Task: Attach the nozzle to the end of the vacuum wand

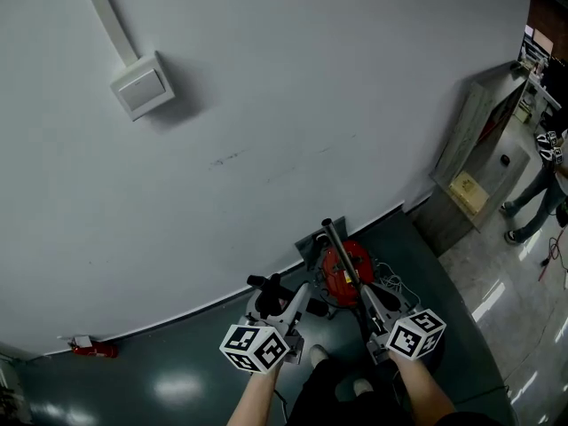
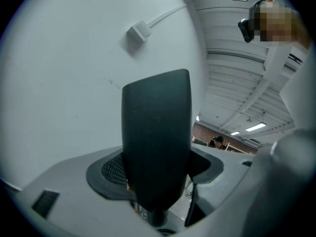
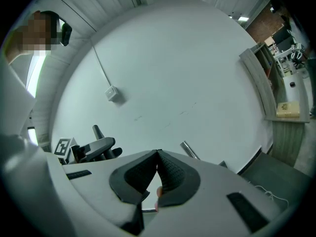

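My left gripper (image 1: pixel 277 298) is shut on the black nozzle (image 1: pixel 264 285). In the left gripper view the nozzle (image 2: pixel 157 127) stands upright between the pads (image 2: pixel 111 169) and fills the middle of the picture. The metal wand (image 1: pixel 342 251) rises at a slant from the red vacuum body (image 1: pixel 348 272) on the dark floor. My right gripper (image 1: pixel 371 293) is close beside the wand's lower part. Its jaws (image 3: pixel 158 157) are shut tip to tip with nothing seen between them. The wand's open end (image 3: pixel 189 149) shows just to their right, the nozzle (image 3: pixel 97 134) at the left.
A white curved wall fills the background, with a switch box (image 1: pixel 142 85) and conduit on it. White cables (image 1: pixel 390 287) lie by the vacuum. A small red item (image 1: pixel 93 349) sits at the wall's foot on the left. A grey cabinet (image 1: pixel 470 162) and a standing person (image 1: pixel 541 193) are at the right.
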